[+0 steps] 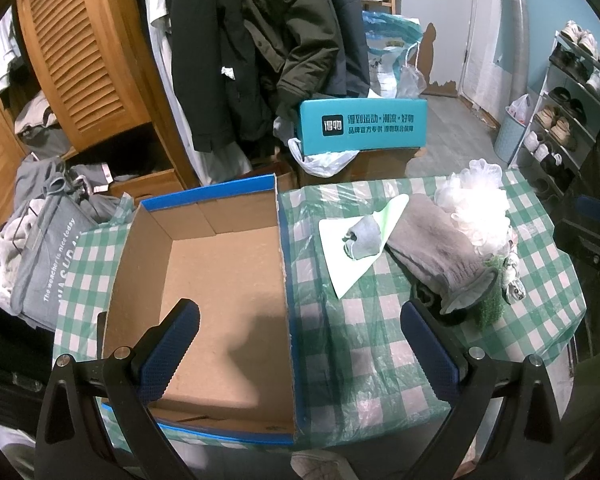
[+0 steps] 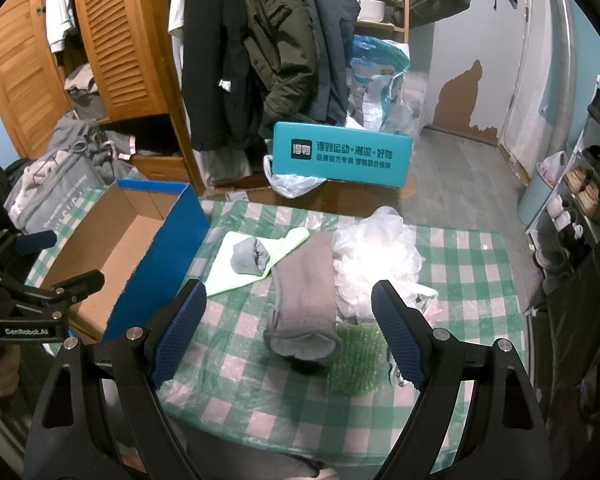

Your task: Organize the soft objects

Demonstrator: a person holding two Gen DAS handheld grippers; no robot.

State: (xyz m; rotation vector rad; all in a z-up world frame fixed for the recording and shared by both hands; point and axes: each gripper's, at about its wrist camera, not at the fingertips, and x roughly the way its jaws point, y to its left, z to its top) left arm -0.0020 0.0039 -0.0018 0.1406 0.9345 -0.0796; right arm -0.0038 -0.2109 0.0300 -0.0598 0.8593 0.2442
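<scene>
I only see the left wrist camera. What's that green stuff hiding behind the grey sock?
Observer: A bumpy green pad. It lies right beside the open end of the sock.
Operator: Is the other hand-held gripper holding something?
Observer: No. The right hand-held gripper is open and empty, and the sock shows between its fingers.
Operator: What does mine look like from over there?
Observer: The left hand-held gripper is open by the box, and "GenRobot.AI" is printed on its side.
</scene>
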